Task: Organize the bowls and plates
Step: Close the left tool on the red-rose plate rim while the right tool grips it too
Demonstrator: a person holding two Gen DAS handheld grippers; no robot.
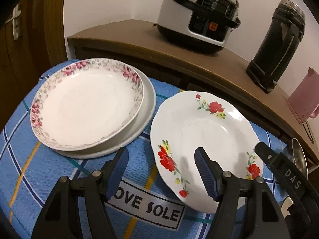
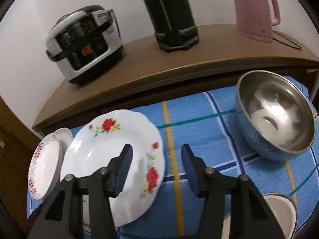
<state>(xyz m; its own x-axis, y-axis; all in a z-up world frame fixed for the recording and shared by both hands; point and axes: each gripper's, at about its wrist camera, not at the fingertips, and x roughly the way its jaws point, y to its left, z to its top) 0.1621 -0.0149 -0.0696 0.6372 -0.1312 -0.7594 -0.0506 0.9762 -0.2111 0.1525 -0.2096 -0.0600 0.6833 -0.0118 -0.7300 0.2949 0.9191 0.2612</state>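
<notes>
Rice cooker (image 1: 199, 14), black flask (image 1: 277, 45), pink kettle (image 2: 255, 8)

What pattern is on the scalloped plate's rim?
Red flowers with green leaves and small yellow blooms on the scalloped plate; clearest in the left wrist view.

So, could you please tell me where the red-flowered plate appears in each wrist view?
Left wrist: the red-flowered plate lies right of centre, under the right finger of the left gripper.
Right wrist: lower left, behind the left finger.
Shared landmark: the rice cooker on the wooden shelf.
</notes>
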